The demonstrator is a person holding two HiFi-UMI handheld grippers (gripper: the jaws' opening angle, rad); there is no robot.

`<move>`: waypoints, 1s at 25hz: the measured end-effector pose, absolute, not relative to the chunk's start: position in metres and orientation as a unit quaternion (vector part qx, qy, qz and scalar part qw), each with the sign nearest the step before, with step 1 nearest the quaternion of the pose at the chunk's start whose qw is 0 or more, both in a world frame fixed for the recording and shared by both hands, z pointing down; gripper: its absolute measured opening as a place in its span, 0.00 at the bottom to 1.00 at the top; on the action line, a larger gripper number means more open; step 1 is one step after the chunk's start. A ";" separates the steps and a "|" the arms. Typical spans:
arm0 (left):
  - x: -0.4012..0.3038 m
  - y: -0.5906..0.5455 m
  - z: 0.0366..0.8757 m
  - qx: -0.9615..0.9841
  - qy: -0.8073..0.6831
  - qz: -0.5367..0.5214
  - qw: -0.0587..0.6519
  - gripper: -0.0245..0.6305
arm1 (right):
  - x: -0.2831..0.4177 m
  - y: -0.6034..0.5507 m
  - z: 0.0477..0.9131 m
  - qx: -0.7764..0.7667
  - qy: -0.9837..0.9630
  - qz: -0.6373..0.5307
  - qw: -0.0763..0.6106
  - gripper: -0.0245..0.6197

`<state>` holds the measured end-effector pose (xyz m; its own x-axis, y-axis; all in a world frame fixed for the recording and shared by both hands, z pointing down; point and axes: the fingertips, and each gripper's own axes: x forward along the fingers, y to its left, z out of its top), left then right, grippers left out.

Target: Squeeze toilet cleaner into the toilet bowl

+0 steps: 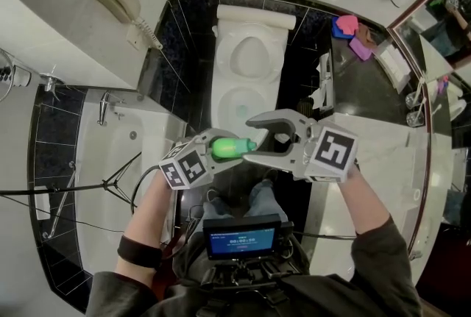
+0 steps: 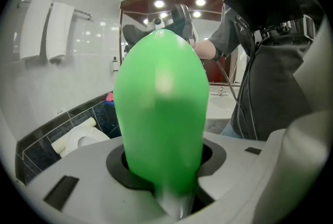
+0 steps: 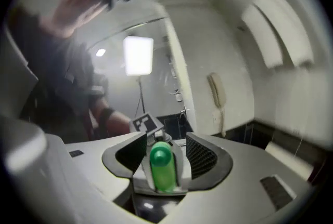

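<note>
Head view puts my left gripper [image 1: 210, 151] clenched on the fat end of the bottle [image 1: 229, 147]. The bottle lies level, its long axis running left to right across my front, cap [image 1: 249, 144] pointing right. The left gripper view agrees: the green body fills the gap and both jaws press its sides. To the right, my right gripper [image 1: 250, 137] stands released, its jaws spread above and below the cap end. In the right gripper view the cap sits between the ribbed black pads [image 3: 202, 158] with a gap on either side, so nothing is gripped there. The bowl [image 1: 218, 101] lies beyond both tools, ahead and below, lid up. I judge the cap end must swing from rightward to forward and down over it, and the left hand, which has the bottle, is the nearer one for that. The bottle is glossy green plastic, rounded and tapering to the cap. The jaws are matte grey plastic. The bowl is smooth white ceramic, oval.
</note>
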<state>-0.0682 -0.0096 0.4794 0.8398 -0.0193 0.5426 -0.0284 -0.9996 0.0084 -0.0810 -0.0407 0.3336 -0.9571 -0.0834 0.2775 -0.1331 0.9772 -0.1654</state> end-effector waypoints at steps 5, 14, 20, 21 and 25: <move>-0.067 -0.004 0.478 0.958 0.012 0.286 0.016 0.31 | -0.086 -0.019 0.339 -0.007 -0.960 -0.168 0.226 0.43; -0.065 -0.006 0.473 0.959 0.017 0.282 0.014 0.31 | -0.090 -0.012 0.355 -0.037 -0.944 -0.207 0.253 0.33; -0.066 -0.011 0.475 0.958 -0.001 0.288 -0.002 0.31 | -0.092 -0.018 0.350 -0.024 -0.969 -0.072 0.234 0.29; -0.067 -0.013 0.475 0.957 -0.006 0.290 -0.007 0.31 | -0.093 -0.021 0.350 -0.018 -0.972 -0.039 0.229 0.29; -0.069 -0.020 0.480 0.953 -0.026 0.301 -0.025 0.31 | -0.090 -0.028 0.359 0.007 -0.970 0.093 0.223 0.29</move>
